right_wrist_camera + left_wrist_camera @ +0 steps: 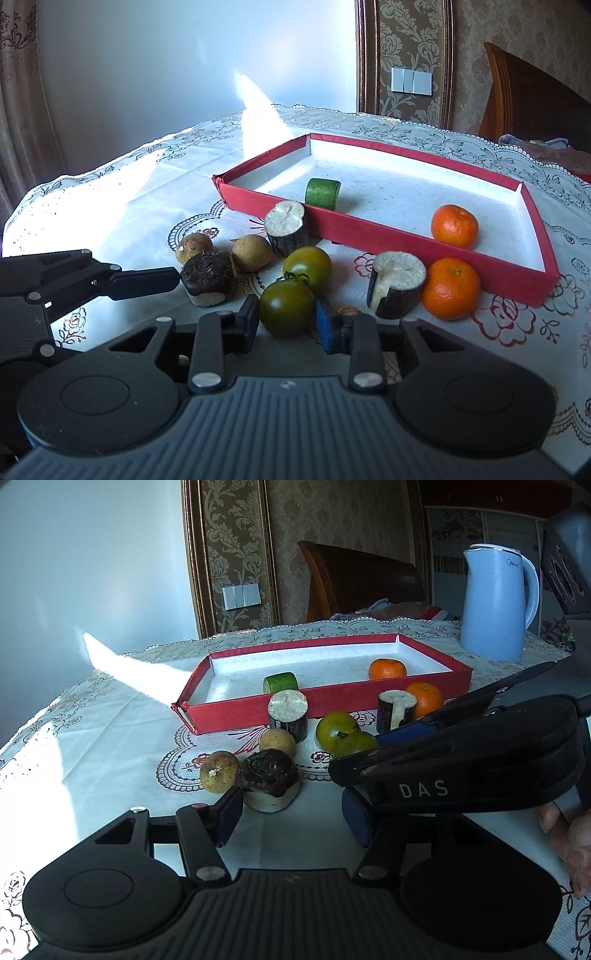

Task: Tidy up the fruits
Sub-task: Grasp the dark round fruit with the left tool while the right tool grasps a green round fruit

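Observation:
My right gripper (286,306) is shut on the nearer of two green tomatoes (286,308), which rests on the tablecloth. My left gripper (291,805) stands open around a dark-capped pale-based piece (269,782); one finger touches it and the other is apart. The red tray (406,240) holds a green cucumber piece (322,194) and an orange (454,226). In front of the tray lie a second orange (450,288), two dark-skinned pale-cut cylinders (286,229) (397,284), the other tomato (308,267) and two brown round fruits (251,253) (194,247).
A blue kettle (496,602) stands behind the tray's right end. A person's hand (569,842) holds the right gripper at the right edge. The lace tablecloth (92,738) stretches left in sunlight, and the table's edge curves behind the tray.

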The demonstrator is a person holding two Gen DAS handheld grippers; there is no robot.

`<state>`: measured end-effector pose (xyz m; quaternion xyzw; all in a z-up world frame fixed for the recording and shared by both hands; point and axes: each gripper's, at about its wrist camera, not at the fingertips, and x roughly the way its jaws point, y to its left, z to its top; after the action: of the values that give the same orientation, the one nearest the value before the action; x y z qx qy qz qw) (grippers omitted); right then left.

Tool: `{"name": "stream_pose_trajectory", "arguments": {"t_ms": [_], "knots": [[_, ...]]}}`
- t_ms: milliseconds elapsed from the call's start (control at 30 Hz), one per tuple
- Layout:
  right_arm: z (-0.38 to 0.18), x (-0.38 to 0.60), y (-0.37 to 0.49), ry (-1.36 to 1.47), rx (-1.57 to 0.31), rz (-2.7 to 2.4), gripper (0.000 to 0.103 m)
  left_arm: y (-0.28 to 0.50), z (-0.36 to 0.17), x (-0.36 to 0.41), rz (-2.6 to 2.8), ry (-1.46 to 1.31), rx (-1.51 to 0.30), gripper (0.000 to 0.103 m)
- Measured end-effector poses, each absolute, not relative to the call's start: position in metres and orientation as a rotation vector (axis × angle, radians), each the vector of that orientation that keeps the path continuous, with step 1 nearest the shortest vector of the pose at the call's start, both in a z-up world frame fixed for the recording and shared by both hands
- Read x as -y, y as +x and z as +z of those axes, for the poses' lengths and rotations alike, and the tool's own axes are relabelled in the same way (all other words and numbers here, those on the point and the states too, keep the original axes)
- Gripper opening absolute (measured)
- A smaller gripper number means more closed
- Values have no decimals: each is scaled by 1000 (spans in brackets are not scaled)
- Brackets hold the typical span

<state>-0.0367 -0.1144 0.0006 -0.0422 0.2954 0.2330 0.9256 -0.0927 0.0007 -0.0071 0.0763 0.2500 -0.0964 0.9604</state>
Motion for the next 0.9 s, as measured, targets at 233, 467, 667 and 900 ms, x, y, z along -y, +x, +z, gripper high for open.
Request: {"name": "stream_pose_trajectory", "arguments": {"t_ms": [233, 467, 667, 900], "knots": [[10, 145, -56, 22, -532, 426, 30, -90, -6, -1, -184, 138, -511, 59], [20, 180, -73, 97, -483, 374, 30, -81, -3, 4, -173, 130, -518, 59], [15, 192, -73, 133, -485, 360, 30, -73, -1, 11, -168, 139, -535, 56], [13, 189, -74, 134, -484, 343, 30, -68, 0, 8, -129, 114, -551, 39]]}}
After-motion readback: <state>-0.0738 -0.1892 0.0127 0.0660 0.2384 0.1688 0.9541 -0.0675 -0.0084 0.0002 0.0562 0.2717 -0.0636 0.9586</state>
